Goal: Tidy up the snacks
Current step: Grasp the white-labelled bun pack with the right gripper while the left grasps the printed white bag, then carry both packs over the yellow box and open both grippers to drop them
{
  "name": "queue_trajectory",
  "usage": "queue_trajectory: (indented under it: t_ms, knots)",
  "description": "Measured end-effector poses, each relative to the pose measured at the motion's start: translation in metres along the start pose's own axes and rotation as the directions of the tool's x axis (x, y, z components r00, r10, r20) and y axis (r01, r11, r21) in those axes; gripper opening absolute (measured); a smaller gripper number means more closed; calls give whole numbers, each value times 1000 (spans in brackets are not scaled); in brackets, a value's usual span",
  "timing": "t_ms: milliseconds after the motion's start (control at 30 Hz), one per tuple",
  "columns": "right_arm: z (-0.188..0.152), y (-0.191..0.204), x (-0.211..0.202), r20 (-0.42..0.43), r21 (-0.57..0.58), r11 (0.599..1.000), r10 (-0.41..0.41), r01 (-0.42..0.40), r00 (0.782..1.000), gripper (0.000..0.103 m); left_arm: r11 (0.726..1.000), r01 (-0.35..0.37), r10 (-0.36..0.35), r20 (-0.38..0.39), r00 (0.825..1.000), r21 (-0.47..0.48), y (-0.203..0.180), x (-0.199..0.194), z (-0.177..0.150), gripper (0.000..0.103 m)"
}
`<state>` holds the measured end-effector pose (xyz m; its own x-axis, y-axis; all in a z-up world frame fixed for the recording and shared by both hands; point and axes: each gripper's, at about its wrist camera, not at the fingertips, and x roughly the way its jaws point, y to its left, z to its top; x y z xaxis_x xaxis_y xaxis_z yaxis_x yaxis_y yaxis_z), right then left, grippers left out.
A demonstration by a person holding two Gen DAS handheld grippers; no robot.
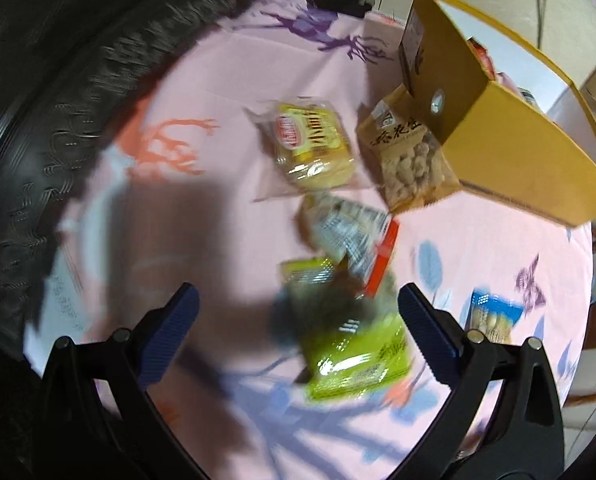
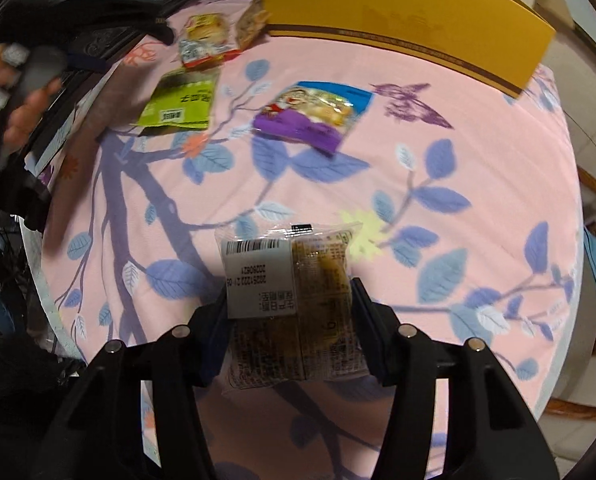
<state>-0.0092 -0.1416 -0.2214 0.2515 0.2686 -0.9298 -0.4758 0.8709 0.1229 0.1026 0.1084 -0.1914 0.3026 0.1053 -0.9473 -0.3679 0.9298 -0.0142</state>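
Clamped in our right gripper [image 2: 289,300], jaws pinching its sides, the wrapped cake [image 2: 289,280] feels soft, crushable; left gripper [image 1: 298,320] jaws spread over the green packet [image 1: 346,336].

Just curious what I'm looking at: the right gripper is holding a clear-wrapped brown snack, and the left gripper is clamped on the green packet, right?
Not quite. The right gripper does hold the clear-wrapped brown snack, but the left gripper is open: in the left wrist view its fingers stand wide apart on either side of the green packet, not clamped on it.
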Motion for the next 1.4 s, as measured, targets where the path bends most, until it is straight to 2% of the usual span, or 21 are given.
queue_trajectory:
  t_ms: [167, 233, 267, 300, 333, 367, 500, 600, 800, 867, 967, 1100, 1233, 1267, 1400]
  knots:
    - [-5, -9, -12, 7, 55, 998, -24, 23, 1000, 56, 1000, -14, 15, -28, 1000, 19, -18, 36, 19, 101]
    - [-5, -14, -20, 22, 84, 996, -29, 27, 999, 56, 999, -8, 9, -28, 1000, 38, -20, 44, 22, 98]
    - [-3, -17, -23, 31, 103, 994, -33, 30, 999, 56, 999, -7, 8, -29, 1000, 49, -21, 48, 22, 92]
    - [0, -19, -25, 41, 124, 992, -37, 31, 998, 56, 997, 22, -20, -40, 999, 69, -23, 53, 21, 73]
    - [0, -20, -27, 49, 139, 990, -39, 32, 998, 56, 996, 20, -17, -28, 999, 86, -25, 54, 20, 65]
    - [4, -21, -28, 60, 160, 987, -40, 30, 997, 56, 993, 5, -4, -7, 1000, 118, -28, 55, 19, 62]
    - [15, -21, -29, 98, 205, 979, -43, 22, 994, 56, 983, 39, -45, 30, 999, 179, -31, 53, 12, 37]
    - [29, -20, -33, 137, 219, 975, -54, 23, 989, 56, 980, 75, -84, 43, 996, 185, -26, 45, 6, 35]
    - [58, -19, -47, 222, 229, 974, -55, 3, 974, 56, 958, 182, -203, 78, 976, 223, -20, -5, -14, 35]
    - [64, -20, -48, 232, 236, 972, -55, -2, 971, 56, 942, 229, -252, 67, 965, 246, -22, -19, -22, 35]
    - [70, -23, -48, 237, 244, 970, -60, 1, 970, 56, 919, 262, -291, 57, 955, 294, -31, -35, -32, 35]
    - [72, -28, -50, 235, 263, 965, -70, 6, 970, 56, 902, 287, -319, 51, 946, 321, -44, -42, -35, 35]
    - [80, -32, -52, 240, 269, 963, -81, 13, 967, 56, 893, 326, -361, 61, 931, 311, -57, -52, -15, 35]
    - [87, -35, -53, 247, 272, 962, -83, 14, 965, 56, 891, 330, -369, 72, 927, 312, -62, -60, -14, 35]
    - [128, -52, -64, 294, 282, 959, -90, 4, 952, 56, 886, 339, -399, 148, 905, 317, -82, -79, 27, 35]
